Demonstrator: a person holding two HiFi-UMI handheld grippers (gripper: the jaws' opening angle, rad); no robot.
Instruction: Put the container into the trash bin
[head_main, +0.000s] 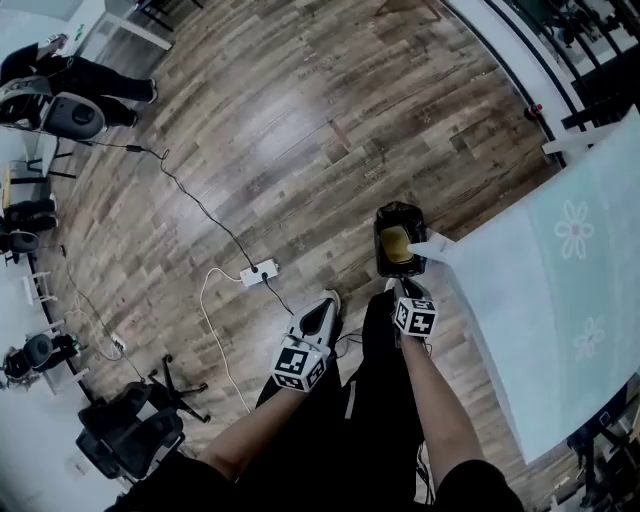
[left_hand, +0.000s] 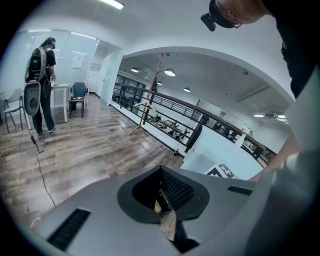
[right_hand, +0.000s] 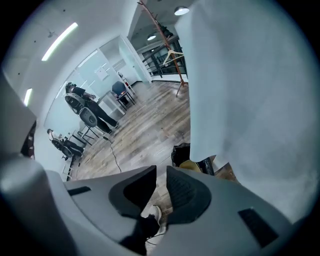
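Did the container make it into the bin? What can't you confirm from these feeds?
- Head view: something yellowish lies in the trash bin, too small to identify as the container.
- Right gripper view: the tablecloth covers most of the bin.
- Left gripper view: a yellowish sliver shows behind the left gripper's closed jaws, too small to name.
- Head view: the table is cut off by the right edge.

Bright, even indoor light. Ceiling strips (left_hand: 112, 4) and round downlights (left_hand: 170, 72) overhead; shadows are soft and faint. A pale sheen lies on the wood floor (head_main: 290, 130) in the head view. The pale tablecloth (head_main: 560, 300) is almost washed out. Strong fisheye bend throughout, with black corners in both gripper views. The left gripper (left_hand: 161, 172) and right gripper (right_hand: 160, 172) shells fill the near field and are soft; the room behind is sharper.
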